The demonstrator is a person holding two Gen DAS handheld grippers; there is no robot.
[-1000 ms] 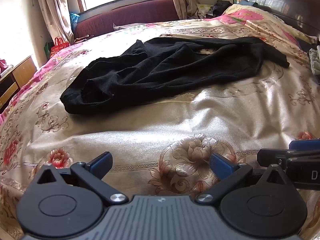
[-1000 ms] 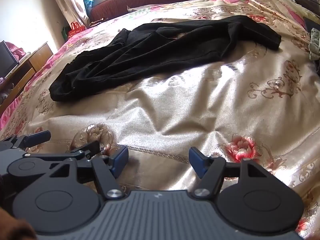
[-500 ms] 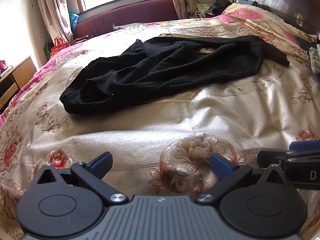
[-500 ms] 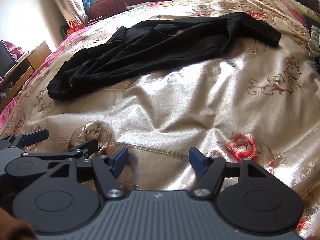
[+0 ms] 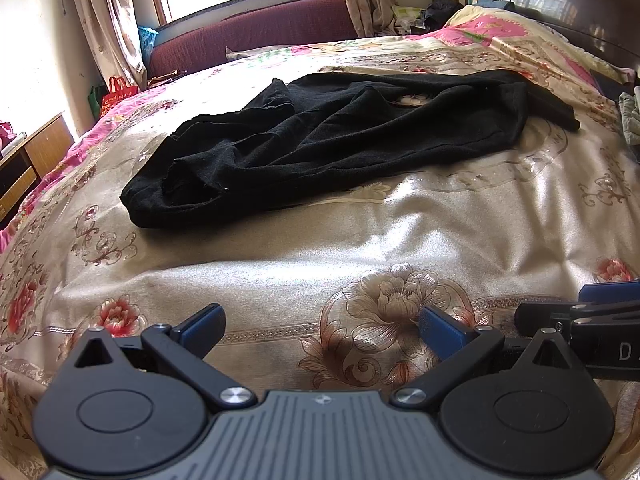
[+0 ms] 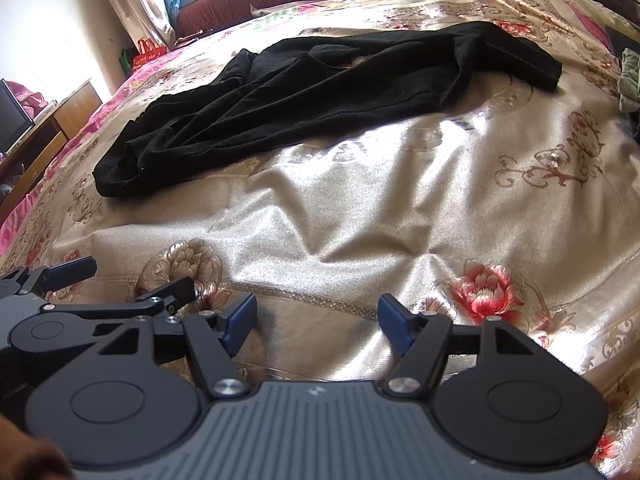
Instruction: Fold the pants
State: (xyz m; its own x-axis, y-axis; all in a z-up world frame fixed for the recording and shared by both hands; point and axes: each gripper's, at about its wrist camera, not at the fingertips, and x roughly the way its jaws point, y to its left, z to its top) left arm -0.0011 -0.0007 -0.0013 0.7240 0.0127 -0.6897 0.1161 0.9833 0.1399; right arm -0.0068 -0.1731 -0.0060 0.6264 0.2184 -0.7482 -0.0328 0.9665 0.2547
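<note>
Pants of rumpled black knit fabric (image 5: pixel 340 140) are seen sprawled unfolded across the shiny floral satin bedspread (image 5: pixel 360 240), well apart from the left black blue-padded gripper (image 5: pixel 320 330) and the matching right gripper (image 6: pixel 318 320), both held wide apart, nothing clasped, low over the cover.

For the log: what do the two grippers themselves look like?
Both match: the left gripper and right gripper have black linkage arms on round black discs, a ribbed grey centre panel with a small logo, silver pivot screws and blue fingertips. The right gripper's side shows a white "D". No cables visible.
</note>
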